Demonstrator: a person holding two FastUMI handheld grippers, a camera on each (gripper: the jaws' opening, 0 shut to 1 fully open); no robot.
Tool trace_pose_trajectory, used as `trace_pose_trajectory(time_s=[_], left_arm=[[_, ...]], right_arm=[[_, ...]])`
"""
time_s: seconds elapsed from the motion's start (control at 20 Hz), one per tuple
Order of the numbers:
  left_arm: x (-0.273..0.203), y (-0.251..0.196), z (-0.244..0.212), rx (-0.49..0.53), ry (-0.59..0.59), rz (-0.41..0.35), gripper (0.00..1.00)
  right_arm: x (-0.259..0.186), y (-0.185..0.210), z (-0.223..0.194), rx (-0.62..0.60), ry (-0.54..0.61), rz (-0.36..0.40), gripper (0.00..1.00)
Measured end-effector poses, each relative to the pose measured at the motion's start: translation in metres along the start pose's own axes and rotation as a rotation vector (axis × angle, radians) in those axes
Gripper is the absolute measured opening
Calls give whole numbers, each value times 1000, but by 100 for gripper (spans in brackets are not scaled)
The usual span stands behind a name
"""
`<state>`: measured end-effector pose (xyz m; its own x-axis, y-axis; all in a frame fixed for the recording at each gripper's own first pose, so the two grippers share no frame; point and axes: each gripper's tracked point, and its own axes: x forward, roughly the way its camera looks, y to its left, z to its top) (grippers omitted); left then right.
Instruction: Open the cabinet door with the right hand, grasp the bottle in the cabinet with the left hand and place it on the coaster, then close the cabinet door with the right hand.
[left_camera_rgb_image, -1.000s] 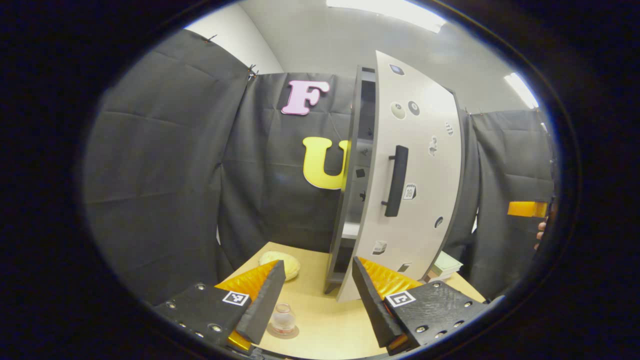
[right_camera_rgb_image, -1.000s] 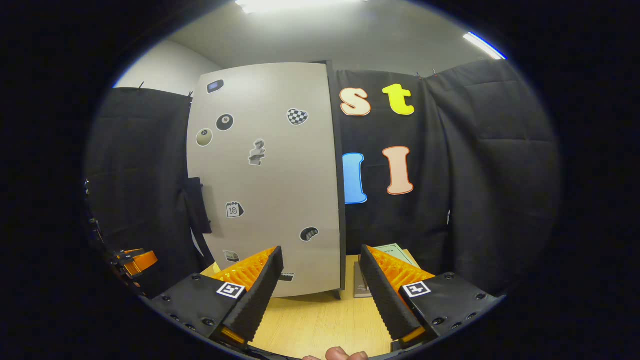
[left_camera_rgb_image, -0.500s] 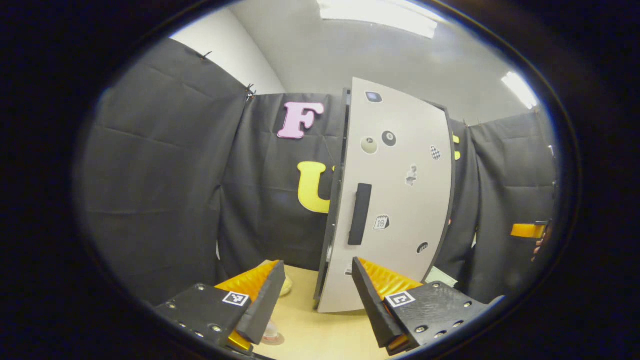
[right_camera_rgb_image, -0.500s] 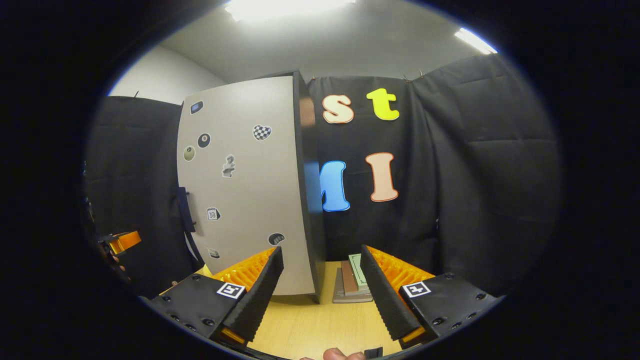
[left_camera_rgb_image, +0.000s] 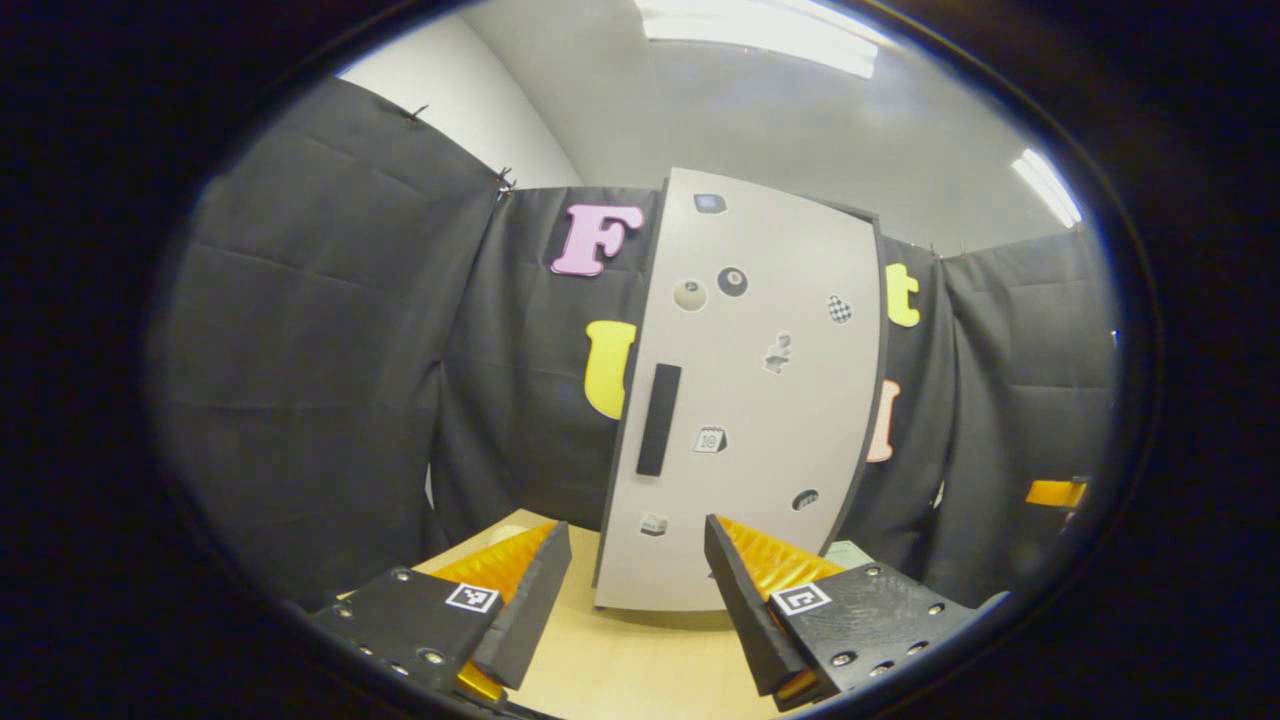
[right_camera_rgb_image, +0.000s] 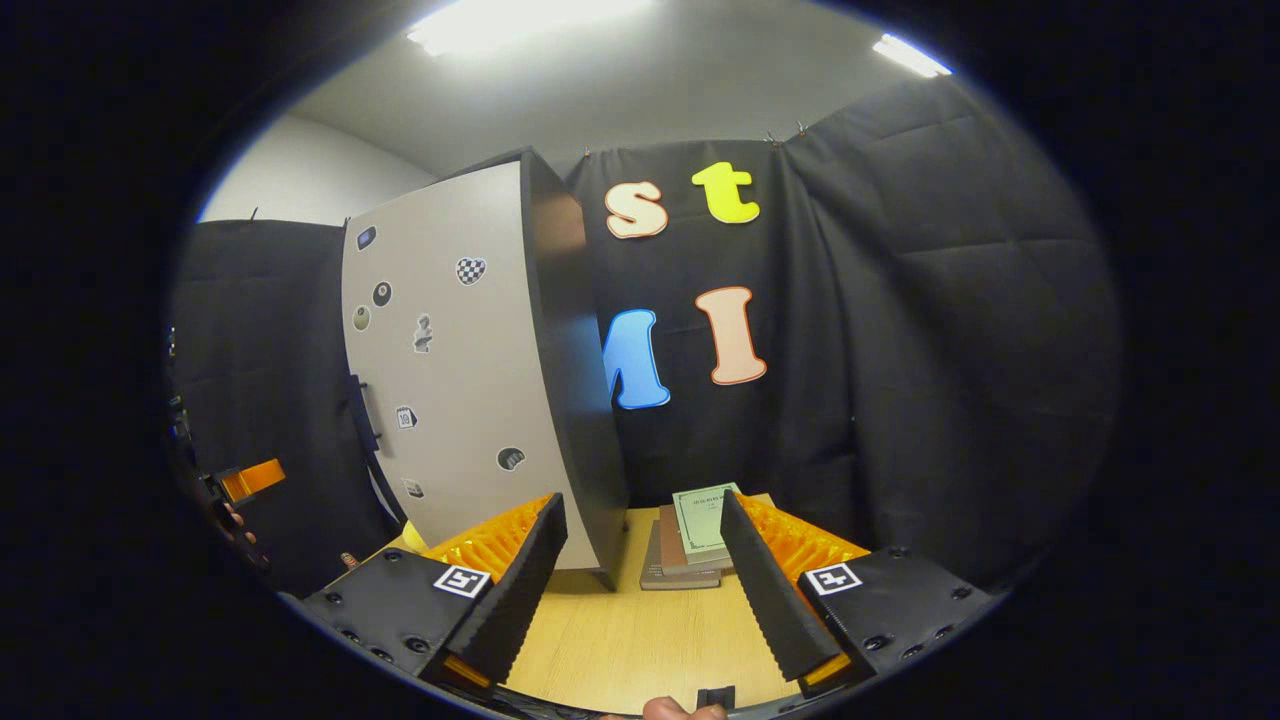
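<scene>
Black cloth walls close in the booth around a pale wooden table (left_camera_rgb_image: 640, 660), and you look first through the left gripper view. Your left gripper (left_camera_rgb_image: 636, 590) hangs over the table with its fingers spread wide and nothing between them. Straight ahead stands the cabinet (left_camera_rgb_image: 745, 400), its grey door (left_camera_rgb_image: 770, 480) flush against the body and dotted with small stickers; the dark handle (left_camera_rgb_image: 658, 420) runs upright along the door's left edge. At the far right edge you see a sliver of the other gripper.

Through the right gripper view, your right gripper (right_camera_rgb_image: 636, 575) is also wide apart and empty, above the table. The cabinet stands to its left, seen at an angle, with its dark side panel (right_camera_rgb_image: 575, 400) facing you. A stack of books (right_camera_rgb_image: 695, 535) lies on the table just right of the cabinet, between your fingers.
</scene>
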<state>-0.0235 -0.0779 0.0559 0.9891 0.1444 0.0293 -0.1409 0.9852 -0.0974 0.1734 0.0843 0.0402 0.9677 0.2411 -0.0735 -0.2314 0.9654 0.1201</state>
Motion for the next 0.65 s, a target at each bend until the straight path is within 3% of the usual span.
trace_pose_trajectory(time_s=[0.2, 0.35, 0.5, 0.65], left_arm=[[0, -30, 4, 68, -1, -59, 83], [6, -52, 3, 20, 13, -119, 80], [16, -45, -3, 68, 18, -110, 83], [28, -44, -2, 65, 23, -175, 80]], right_arm=[[3, -7, -9, 16, 1, -20, 98], [12, 5, -17, 42, 15, -11, 98], [25, 20, -24, 37, 30, 3, 98], [38, 40, -27, 42, 27, -2, 98]])
